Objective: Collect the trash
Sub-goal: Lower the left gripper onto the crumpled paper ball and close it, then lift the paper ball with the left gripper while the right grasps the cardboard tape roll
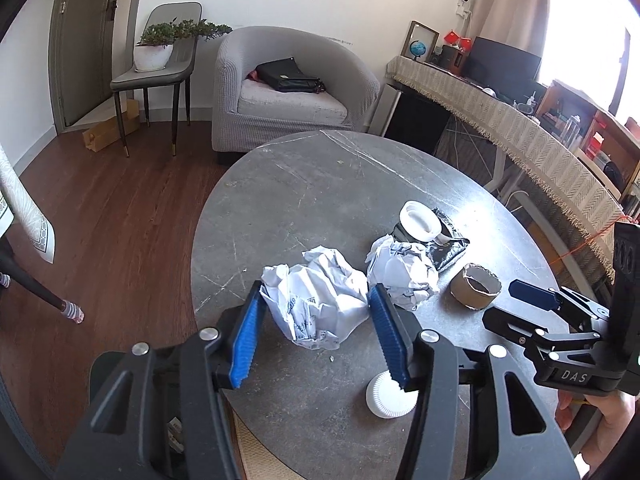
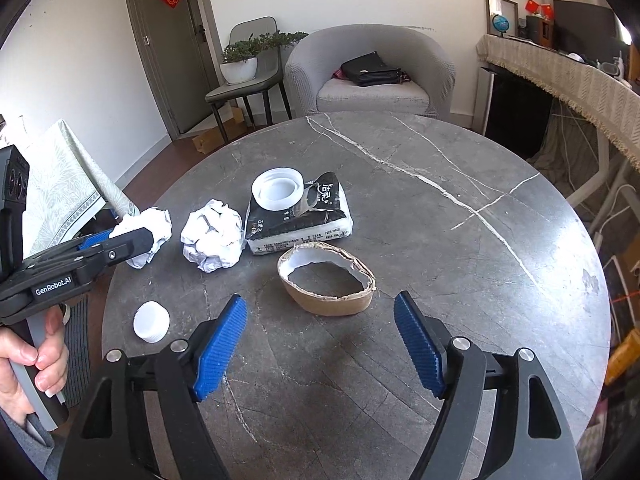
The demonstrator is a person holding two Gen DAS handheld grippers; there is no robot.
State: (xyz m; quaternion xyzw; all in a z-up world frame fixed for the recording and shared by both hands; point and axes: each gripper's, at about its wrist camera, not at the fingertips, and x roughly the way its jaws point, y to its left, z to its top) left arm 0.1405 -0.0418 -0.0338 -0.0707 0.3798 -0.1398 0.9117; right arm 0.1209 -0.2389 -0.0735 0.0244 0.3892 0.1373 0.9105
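Observation:
On the round grey marble table [image 1: 320, 184] lies trash. My left gripper [image 1: 316, 300] is open, its blue pads on either side of a crumpled white paper ball [image 1: 316, 300], also in the right wrist view [image 2: 150, 228]. A second paper ball [image 1: 402, 272] [image 2: 214, 242] lies beside it. A cardboard tape ring [image 1: 476, 286] [image 2: 328, 282] lies just ahead of my open, empty right gripper [image 2: 320, 312]. A black tissue pack [image 2: 300, 216] carries a white plastic lid [image 2: 278, 188]. A small white cap [image 1: 386, 396] [image 2: 151, 322] sits near the front edge.
A grey armchair [image 1: 288, 92] with a black bag stands behind the table. A chair with a potted plant [image 1: 158, 46] is at the back left. A cloth-covered desk [image 1: 520, 128] runs along the right. Wooden floor lies left of the table.

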